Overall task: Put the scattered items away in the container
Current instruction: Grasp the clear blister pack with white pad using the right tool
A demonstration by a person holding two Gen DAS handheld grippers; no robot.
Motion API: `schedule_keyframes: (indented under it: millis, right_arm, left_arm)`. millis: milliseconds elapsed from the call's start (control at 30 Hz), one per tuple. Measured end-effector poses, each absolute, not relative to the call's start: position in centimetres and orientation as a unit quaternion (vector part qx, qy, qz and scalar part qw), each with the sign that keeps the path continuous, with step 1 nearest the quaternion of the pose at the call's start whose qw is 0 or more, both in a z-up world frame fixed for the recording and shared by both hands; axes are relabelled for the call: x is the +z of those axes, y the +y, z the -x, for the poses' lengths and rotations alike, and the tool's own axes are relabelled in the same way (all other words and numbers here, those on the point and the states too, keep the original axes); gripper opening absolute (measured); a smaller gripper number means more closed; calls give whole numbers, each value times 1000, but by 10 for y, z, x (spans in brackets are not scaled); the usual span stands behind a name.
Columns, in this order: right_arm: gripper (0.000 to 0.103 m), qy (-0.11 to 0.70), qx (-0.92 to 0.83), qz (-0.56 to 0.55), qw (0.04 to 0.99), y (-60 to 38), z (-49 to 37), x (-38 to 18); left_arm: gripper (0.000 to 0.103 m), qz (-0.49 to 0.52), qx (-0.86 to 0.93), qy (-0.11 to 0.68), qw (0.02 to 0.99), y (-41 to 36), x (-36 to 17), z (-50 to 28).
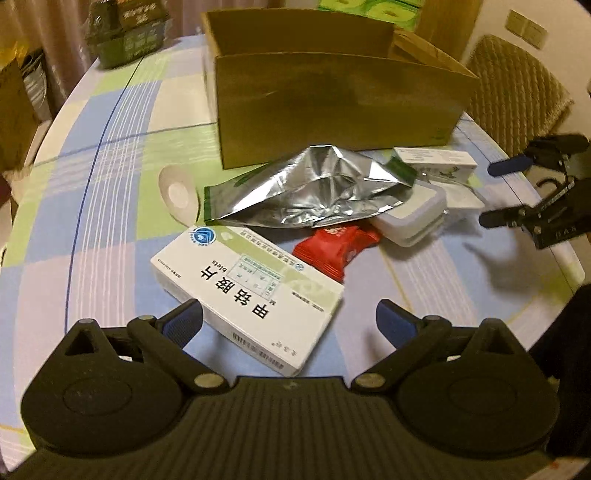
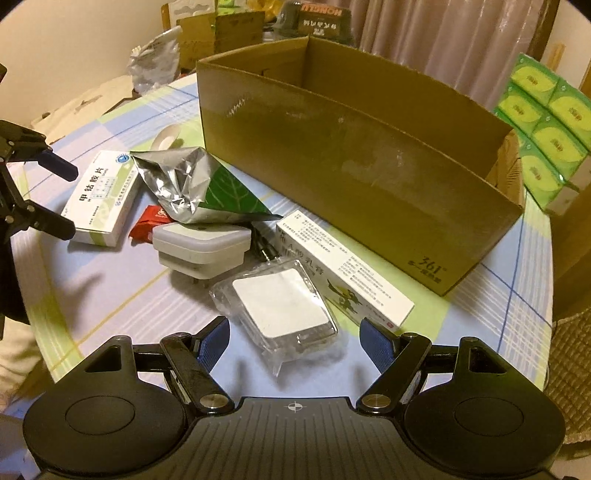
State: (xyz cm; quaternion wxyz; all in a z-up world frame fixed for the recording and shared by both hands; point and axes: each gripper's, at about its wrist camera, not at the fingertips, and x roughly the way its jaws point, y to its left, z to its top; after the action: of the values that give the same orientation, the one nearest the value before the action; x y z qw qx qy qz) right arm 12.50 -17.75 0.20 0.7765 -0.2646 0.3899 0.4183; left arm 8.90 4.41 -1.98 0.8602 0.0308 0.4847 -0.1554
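Note:
An open cardboard box stands at the back of the table. In front lie a white medicine box, a silver foil pouch, a red packet, a white plastic adapter, a long white tube box, a clear-wrapped white pad and a tape roll. My left gripper is open around the medicine box's near corner. My right gripper is open, just short of the wrapped pad.
The round table has a checked blue and green cloth. Green tissue packs stand right of the box. A wicker chair is at the table's right edge. A dark green box sits at the far left.

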Motion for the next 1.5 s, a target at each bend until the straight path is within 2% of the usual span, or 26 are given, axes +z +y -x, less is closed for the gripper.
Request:
schedule_keyframes:
  millis: [500, 833, 900, 933, 967, 1233, 1500]
  right_arm:
    - [75, 389, 421, 295, 764, -163, -126, -23]
    - [74, 408, 441, 275, 751, -161, -135, -27]
    - [68, 408, 444, 276, 749, -161, -134, -26]
    - [59, 409, 445, 279, 746, -161, -133, -26]
    - [55, 413, 448, 282, 741, -161, -131, -27]
    - [49, 415, 468, 291, 724, -161, -111, -25]
    - [49, 411, 456, 285, 736, -168, -101, -26]
  left_arm:
    - [99, 32, -32, 505, 862, 34, -44, -119]
    - [97, -36, -112, 498, 859, 27, -45, -116]
    - [97, -45, -132, 500, 854, 26, -47, -113]
    - [97, -47, -141, 502, 852, 26, -48, -111]
    - [97, -47, -147, 502, 851, 26, -48, -109]
    - [96, -61, -148, 493, 855, 22, -45, -101]
    - [97, 5, -68, 487, 871, 23, -42, -115]
